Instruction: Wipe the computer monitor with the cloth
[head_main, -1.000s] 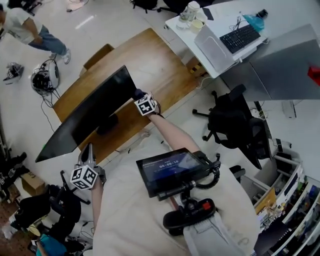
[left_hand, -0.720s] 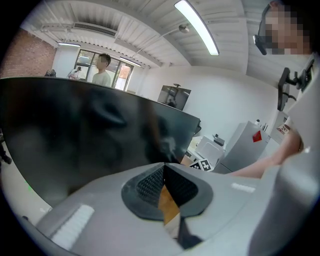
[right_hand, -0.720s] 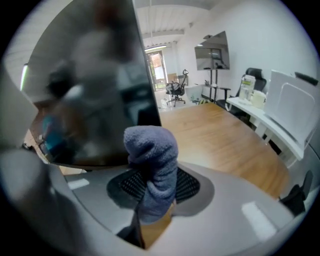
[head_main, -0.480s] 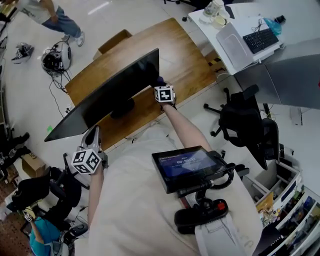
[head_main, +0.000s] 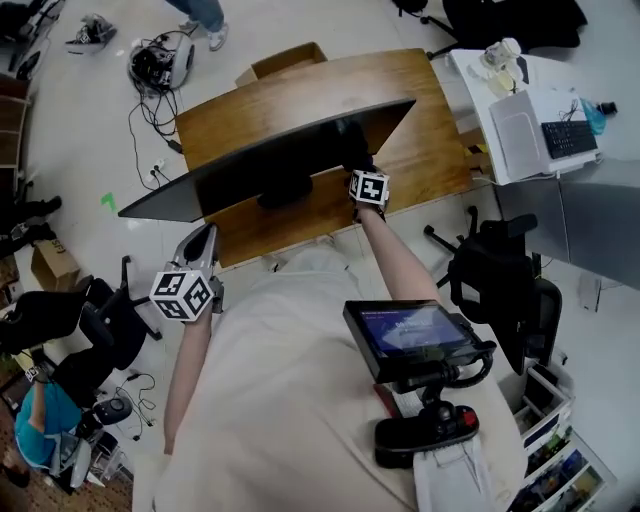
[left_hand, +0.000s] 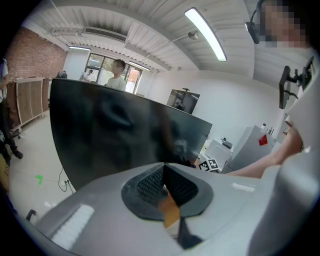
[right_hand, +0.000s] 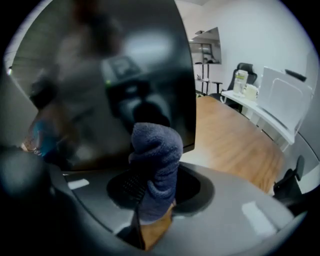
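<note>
Baggy cream short-sleeved T-shirt (head_main: 290, 400). A black chest-mounted screen (head_main: 405, 338) sits on a black clamp arm with a chunky black handle (head_main: 425, 432) under it. The left gripper (left_hand: 164, 175) and right gripper (right_hand: 150, 200) are smooth grey plastic shells with black ribbed pads (left_hand: 150, 182) and an orange strip. Each carries a white cube with black square markers (head_main: 183, 295).
</note>
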